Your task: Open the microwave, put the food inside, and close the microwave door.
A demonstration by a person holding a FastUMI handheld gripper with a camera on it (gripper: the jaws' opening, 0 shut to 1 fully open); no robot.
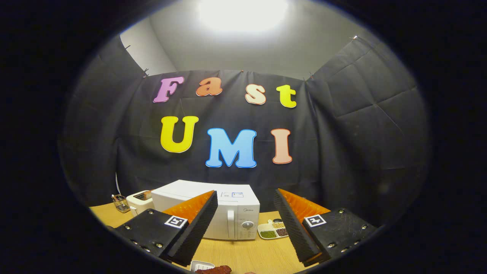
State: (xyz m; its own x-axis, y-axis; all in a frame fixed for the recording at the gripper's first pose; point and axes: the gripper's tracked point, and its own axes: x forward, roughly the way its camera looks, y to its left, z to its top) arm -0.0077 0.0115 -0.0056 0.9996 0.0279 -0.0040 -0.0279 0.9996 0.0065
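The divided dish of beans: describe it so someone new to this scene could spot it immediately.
Start at the white microwave on the wooden table, door closed, beyond the open tongs. Just right of its control panel, on the table, lies a small white divided dish. Unlike the toaster and wire basket on the microwave's other side, it is flat and holds separate green, dark and pale beans.

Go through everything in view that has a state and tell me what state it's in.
microwave: door shut, standing upright on the table.
hand-held gripper: fingers wide open, holding nothing.
food: on the table, below the fingers.
toaster: something sits in its slot.
divided dish: compartments filled.
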